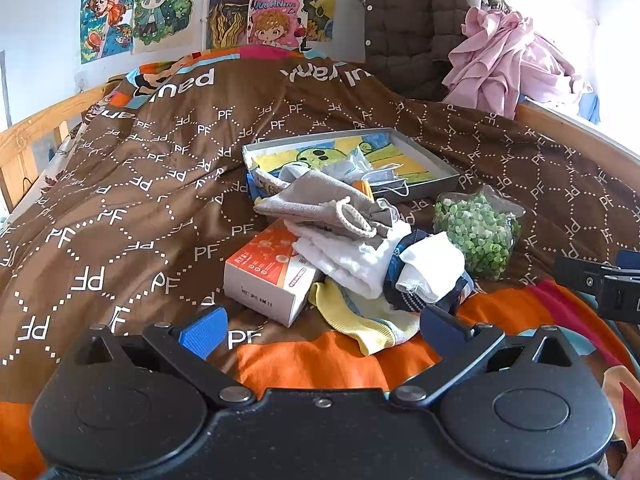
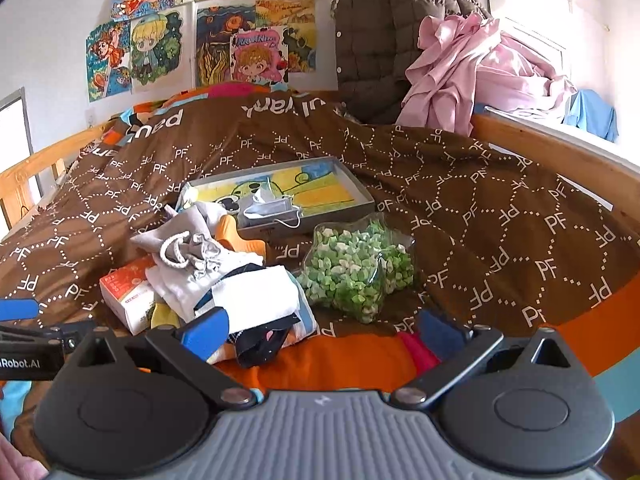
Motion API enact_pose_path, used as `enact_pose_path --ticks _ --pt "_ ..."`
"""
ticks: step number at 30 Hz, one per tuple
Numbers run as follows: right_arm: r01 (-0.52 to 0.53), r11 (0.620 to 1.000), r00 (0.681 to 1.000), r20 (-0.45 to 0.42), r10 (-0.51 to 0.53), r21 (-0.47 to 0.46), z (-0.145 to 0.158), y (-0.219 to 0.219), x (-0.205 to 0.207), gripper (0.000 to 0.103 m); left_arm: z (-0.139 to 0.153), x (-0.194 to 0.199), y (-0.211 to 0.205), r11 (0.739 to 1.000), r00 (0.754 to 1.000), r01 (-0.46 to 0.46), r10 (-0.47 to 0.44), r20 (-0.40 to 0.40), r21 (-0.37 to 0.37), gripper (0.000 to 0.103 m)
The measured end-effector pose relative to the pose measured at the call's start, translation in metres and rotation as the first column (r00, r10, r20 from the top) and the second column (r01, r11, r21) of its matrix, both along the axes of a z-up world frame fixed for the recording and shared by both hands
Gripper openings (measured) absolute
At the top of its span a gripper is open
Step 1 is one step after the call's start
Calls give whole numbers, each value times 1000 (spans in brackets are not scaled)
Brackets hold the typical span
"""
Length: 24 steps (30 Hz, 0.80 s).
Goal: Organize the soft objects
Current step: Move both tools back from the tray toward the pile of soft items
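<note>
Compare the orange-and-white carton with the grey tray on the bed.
The orange-and-white carton is a closed box, while the grey tray is open and shallow. The carton is partly buried under the pile of socks and cloths; the tray lies behind that pile with face masks inside. The carton is printed; the tray's walls are plain grey. Both rest on the brown quilt.

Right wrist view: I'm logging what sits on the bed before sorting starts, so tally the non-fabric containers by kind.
Shallow tray: 1
Orange-and-white carton: 1
Clear bag of green pieces: 1
Total: 3
</note>
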State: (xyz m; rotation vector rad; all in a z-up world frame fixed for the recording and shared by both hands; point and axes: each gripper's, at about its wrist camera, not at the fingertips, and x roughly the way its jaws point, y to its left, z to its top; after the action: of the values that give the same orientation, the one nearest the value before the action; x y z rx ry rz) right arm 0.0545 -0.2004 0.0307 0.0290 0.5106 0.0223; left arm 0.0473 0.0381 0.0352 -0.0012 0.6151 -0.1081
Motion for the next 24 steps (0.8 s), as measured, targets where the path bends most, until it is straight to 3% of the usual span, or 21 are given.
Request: enact_pose_path --ticks 24 --pt "-41 999 999 -6 41 -26 -2 7 2 103 -1 5 4 999 999 -39 39 -37 -4 102"
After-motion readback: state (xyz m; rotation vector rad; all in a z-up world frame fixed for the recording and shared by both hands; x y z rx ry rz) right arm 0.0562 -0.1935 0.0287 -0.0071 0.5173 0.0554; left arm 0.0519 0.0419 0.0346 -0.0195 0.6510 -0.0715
